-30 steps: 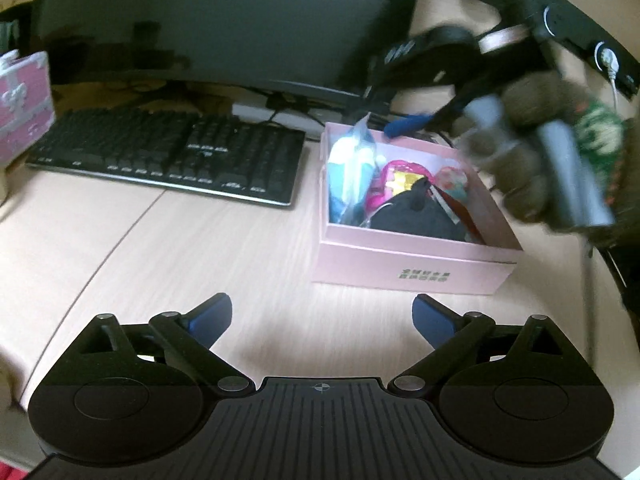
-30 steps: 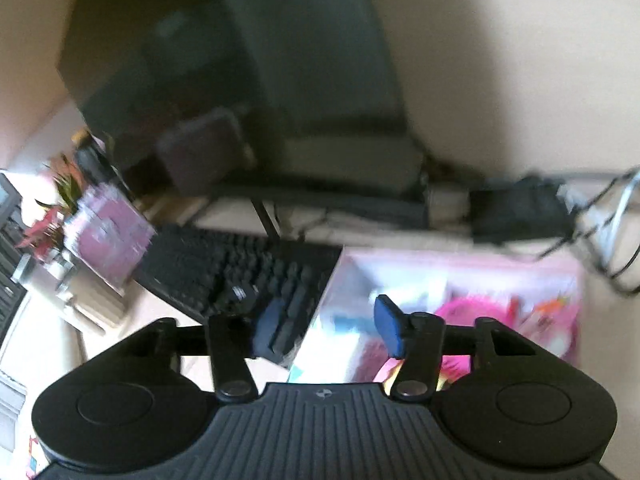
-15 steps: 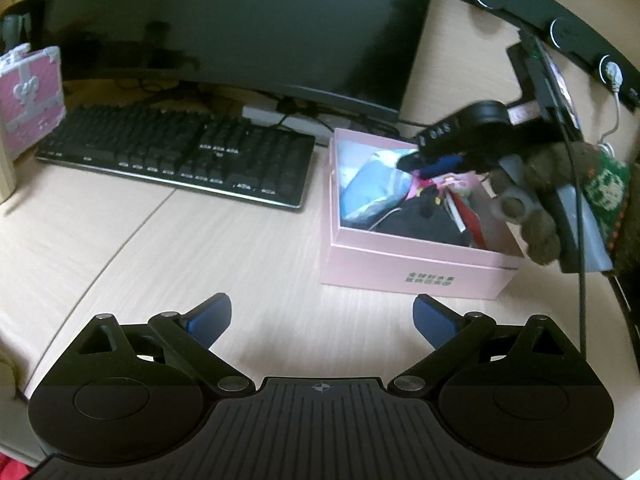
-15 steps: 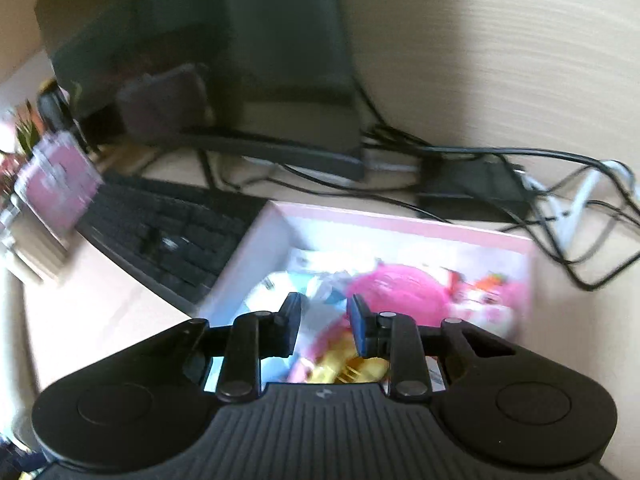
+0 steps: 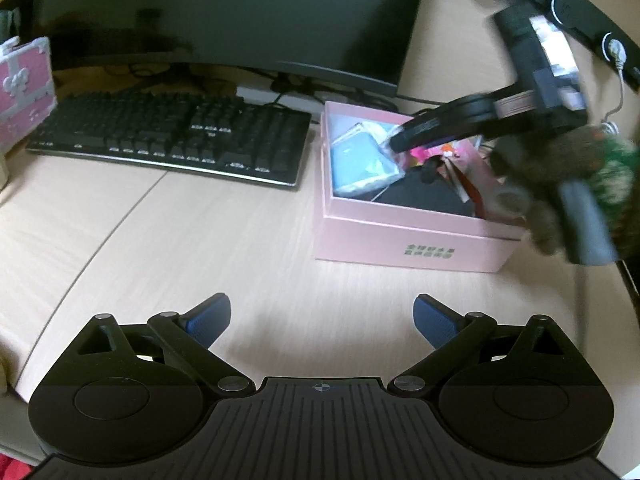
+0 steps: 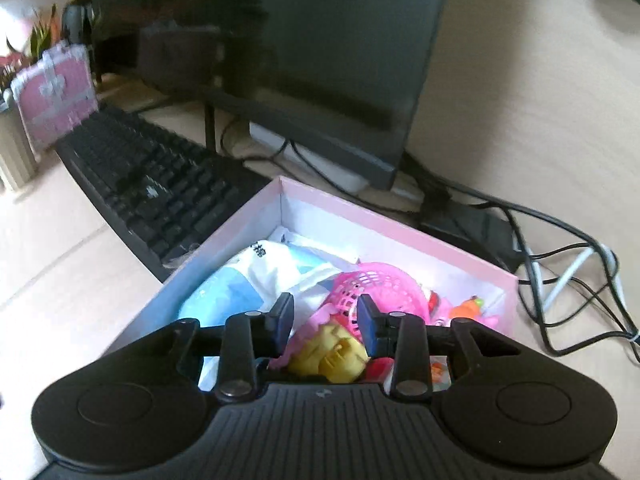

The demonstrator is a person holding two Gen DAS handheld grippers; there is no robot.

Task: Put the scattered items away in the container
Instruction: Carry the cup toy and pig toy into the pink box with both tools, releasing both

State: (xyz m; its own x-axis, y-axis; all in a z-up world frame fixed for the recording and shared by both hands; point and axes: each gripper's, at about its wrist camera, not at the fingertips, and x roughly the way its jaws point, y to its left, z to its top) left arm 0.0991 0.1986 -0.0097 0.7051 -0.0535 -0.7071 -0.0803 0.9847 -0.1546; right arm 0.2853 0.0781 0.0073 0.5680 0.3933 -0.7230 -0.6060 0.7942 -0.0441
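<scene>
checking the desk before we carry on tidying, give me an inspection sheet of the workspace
surface: pale wood desk, bare in front of the box
job's things: pink box holds a blue packet, pink mesh basket, yellow toy
clutter: nothing seen loose on the desk
grippers: left gripper open, empty; right gripper over the box, jaws just opening, pads clear of the toy
cables: black cables behind the box
surroundings: monitor, keyboard, pink case
</scene>
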